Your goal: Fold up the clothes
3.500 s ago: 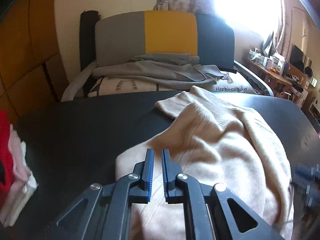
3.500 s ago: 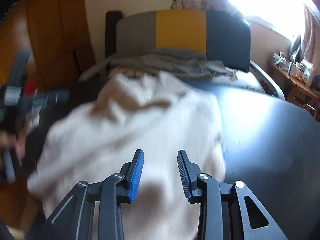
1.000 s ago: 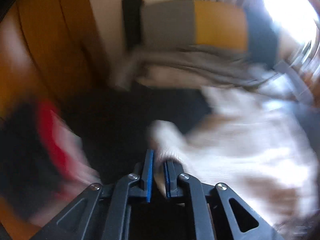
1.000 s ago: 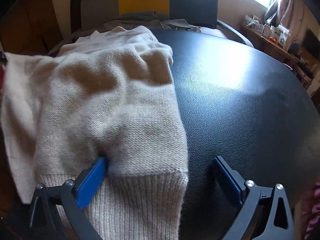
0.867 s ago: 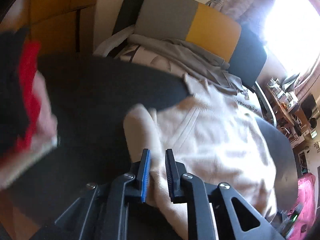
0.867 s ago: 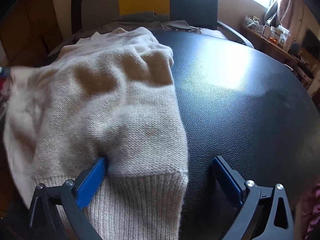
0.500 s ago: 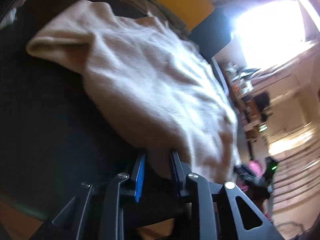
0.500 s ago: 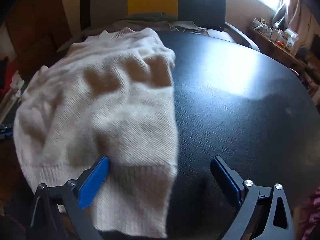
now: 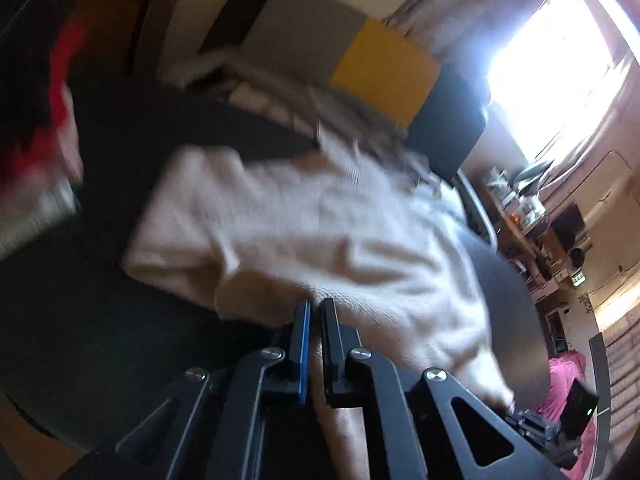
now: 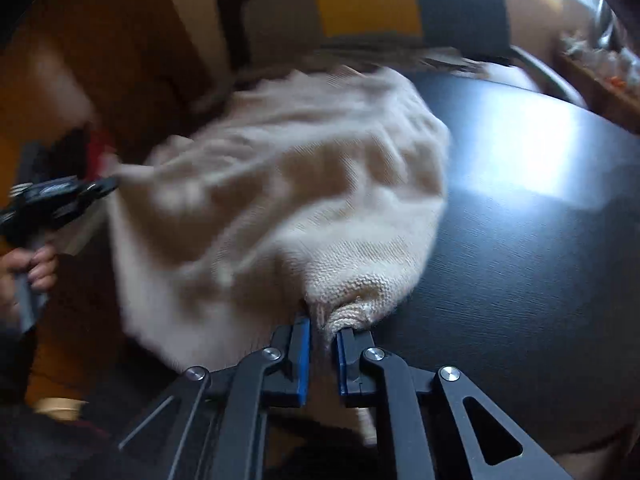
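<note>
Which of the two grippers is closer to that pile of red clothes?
The left. The left gripper pinches the sweater at its edge on the side of the red clothes; the right gripper holds the opposite edge.

Motion blur smears most of the cream sweater [image 9: 304, 236] and the red and black pile [image 9: 36, 96] at the left edge, while the sweater hem pinched in the left gripper [image 9: 314, 312] is hidden behind its fingers.
</note>
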Action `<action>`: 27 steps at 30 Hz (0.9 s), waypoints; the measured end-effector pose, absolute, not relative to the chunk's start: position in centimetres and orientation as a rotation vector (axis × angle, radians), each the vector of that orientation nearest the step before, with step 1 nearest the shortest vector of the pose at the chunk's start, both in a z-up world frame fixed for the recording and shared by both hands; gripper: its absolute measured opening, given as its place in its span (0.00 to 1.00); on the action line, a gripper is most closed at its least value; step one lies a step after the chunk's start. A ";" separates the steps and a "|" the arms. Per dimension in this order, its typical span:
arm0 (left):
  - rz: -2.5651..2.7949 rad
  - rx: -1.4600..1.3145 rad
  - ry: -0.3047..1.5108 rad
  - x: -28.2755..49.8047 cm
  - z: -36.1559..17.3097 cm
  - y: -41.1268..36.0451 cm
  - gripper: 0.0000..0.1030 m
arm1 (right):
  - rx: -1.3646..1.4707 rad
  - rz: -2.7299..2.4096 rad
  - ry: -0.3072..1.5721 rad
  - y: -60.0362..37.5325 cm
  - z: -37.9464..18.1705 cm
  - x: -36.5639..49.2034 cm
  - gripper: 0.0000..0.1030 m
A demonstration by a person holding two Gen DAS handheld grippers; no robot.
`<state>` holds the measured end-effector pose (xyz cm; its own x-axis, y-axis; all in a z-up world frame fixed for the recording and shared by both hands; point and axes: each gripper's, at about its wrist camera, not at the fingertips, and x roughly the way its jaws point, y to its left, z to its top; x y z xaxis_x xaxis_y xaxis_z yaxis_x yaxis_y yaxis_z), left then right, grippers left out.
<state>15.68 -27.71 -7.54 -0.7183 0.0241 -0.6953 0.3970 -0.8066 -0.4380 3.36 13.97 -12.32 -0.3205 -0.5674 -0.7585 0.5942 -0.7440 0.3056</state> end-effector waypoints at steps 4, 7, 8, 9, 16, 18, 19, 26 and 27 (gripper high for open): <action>-2.480 1.094 0.740 17.1 -5.4 -29.5 0.00 | 1.180 -1.927 0.036 13.4 -11.0 5.6 0.10; -2.415 1.170 0.702 18.3 -7.4 -29.7 0.00 | 1.254 -1.846 0.184 12.1 -12.5 6.8 0.10; -2.414 1.204 0.685 18.3 -8.2 -29.2 0.00 | 1.292 -1.846 0.197 12.1 -13.1 6.5 0.10; -2.428 1.249 0.664 17.7 -9.1 -28.0 0.01 | 1.346 -1.847 0.154 12.6 -13.7 5.5 0.14; -2.651 1.481 0.672 11.7 -10.8 -20.2 0.09 | 1.309 -2.081 -0.183 16.3 -12.3 -2.0 0.48; -2.679 1.490 0.647 10.1 -10.0 -19.1 0.11 | 1.280 -2.126 -0.308 16.7 -12.8 -4.8 0.58; -2.692 1.495 0.634 9.3 -9.7 -18.5 0.11 | 1.271 -2.143 -0.370 16.8 -13.1 -6.3 0.58; -2.786 1.526 0.540 3.8 -7.0 -14.5 0.14 | 1.289 -2.146 -0.482 14.8 -16.5 -12.1 0.25; -2.800 1.530 0.526 3.0 -6.6 -14.0 0.15 | 1.266 -2.143 -0.483 14.5 -16.0 -12.3 0.07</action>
